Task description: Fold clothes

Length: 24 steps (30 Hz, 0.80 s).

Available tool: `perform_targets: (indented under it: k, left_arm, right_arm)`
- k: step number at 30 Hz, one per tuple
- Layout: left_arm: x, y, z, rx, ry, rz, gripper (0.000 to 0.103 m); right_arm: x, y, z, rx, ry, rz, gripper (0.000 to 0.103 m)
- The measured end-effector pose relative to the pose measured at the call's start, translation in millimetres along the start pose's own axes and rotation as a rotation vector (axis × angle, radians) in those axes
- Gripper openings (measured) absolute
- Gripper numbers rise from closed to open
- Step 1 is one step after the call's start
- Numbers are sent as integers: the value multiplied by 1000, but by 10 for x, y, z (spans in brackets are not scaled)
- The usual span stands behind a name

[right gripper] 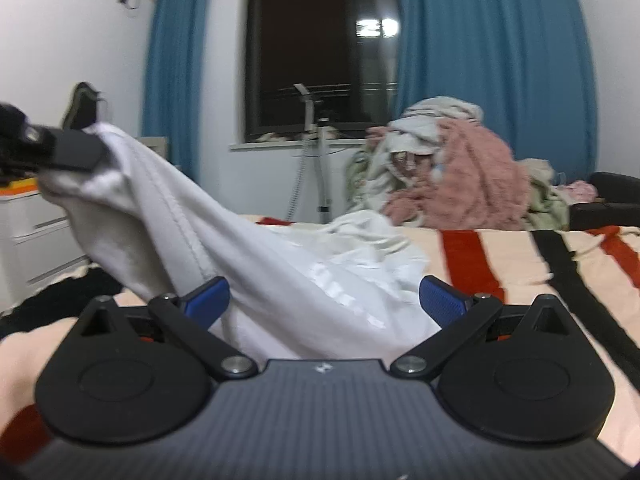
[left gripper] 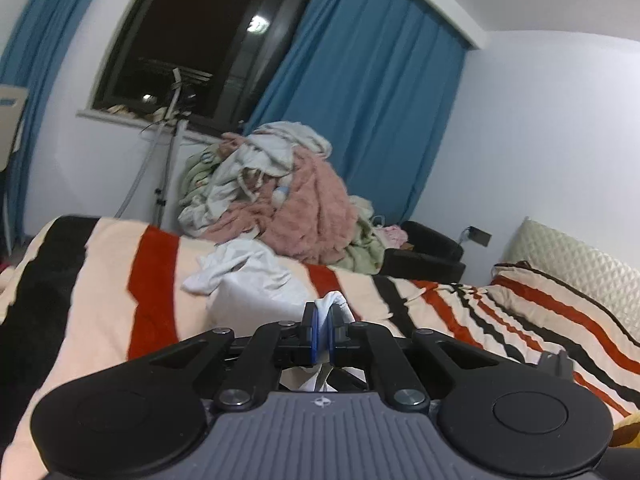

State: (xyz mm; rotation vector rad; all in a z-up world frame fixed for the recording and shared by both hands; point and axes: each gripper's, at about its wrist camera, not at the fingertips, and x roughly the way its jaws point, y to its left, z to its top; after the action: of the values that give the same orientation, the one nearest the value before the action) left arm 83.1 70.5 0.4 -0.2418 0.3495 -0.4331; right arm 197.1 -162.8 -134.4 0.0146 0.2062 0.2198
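A white garment [right gripper: 280, 264], soft and creased with a stitched seam, was seen draped over the striped blanket [right gripper: 500, 264], one edge lifted and clenched between the pressed-together blue pads of the left gripper [left gripper: 325, 330]. The right gripper [right gripper: 324, 300] was held with its jaws spread wide, the cloth lying between them ungrasped. Beyond the jaws, a heap of fluffy pink and pale laundry [left gripper: 288, 200] was piled before blue curtains [left gripper: 360, 100] and a dark window [right gripper: 320, 52].

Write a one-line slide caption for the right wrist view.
Open right gripper over a white garment lifted by the left gripper.
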Motion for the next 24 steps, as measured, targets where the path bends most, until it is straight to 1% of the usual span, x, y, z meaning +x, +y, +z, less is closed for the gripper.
perform_targets:
  k: [3,6,8,10,12,14,16,18,20,22,24]
  left_arm:
    - [-22,47,-44,-5,15,29,5]
    - [12,73,-43,-21,27,16,5]
    - [57,48,-63,-9,32,23,5]
    - [205,29,-81,-11,52,43,5]
    - [332,43,-109,-33,80,57,5]
    - [455,49,-141,-50,105,68,5]
    - [519,0,-172,-48,106,52,5]
    - [563,-54,-188,-51,96,33,5]
    - [555,-79,-186,-78,75,20,5]
    - [531,-80,-152,-89,42,16,5]
    - [496,-46,-119,-108,14,19,5]
  right_arm:
    - [-116,211,9,-38,6,61,103]
    - [-217,414,15,-78,12,115,103]
    - [-129,466,-19,-111,34,65,103]
    - [-23,431,-68,-89,65,9,103]
    - [53,252,-76,6,81,-45,103]
    - [91,29,-57,130,93,-88,103]
    - [106,-225,-52,257,94,-107,103]
    - [136,-430,-48,329,106,-112,103]
    - [175,-463,-66,329,134,-122,103]
    - [267,-370,-115,265,217,-125,103]
    - [290,-281,-175,243,267,-108,103]
